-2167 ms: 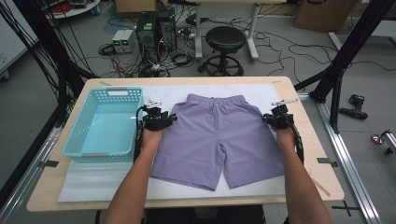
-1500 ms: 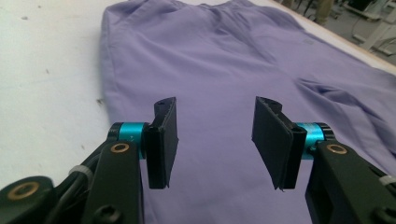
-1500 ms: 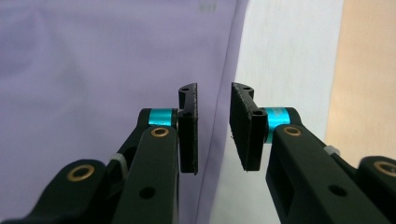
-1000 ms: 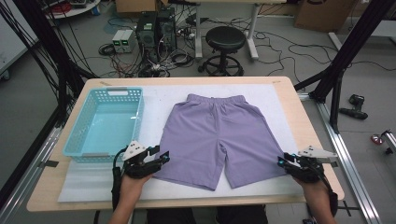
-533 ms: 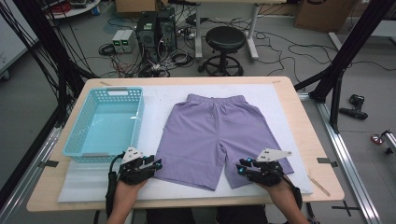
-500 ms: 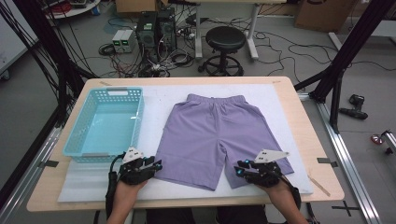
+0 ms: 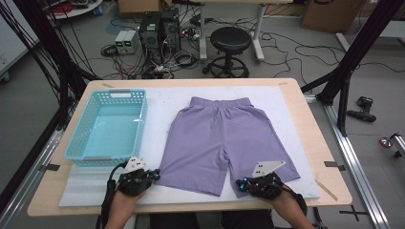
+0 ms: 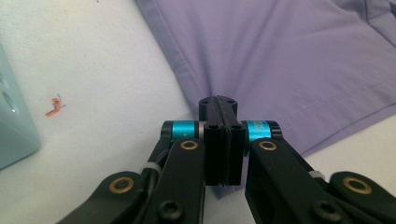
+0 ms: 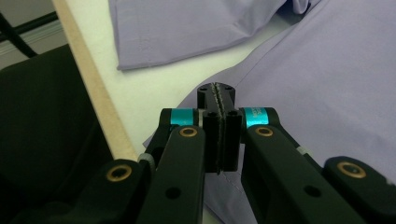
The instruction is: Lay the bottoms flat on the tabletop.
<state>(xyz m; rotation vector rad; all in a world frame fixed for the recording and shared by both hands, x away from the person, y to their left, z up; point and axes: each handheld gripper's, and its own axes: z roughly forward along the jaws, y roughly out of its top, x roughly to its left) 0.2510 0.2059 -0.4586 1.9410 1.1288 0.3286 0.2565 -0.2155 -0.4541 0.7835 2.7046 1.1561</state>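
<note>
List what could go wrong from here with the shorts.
1. Each tool, left and right, pinches just a thin edge of the purple shorts' hem, so the fabric may slip out on lifting.
2. The right tool grips the inner corner of its leg, the left the outer corner, so a fold may come out skewed.

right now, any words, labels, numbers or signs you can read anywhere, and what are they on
Readable text: none.
Teal band on the right tool: faint print, too blurred to read.
Orange and blue mark on the white mat: a scribble, no letters.
Purple shorts and blue basket: no label showing.
</note>
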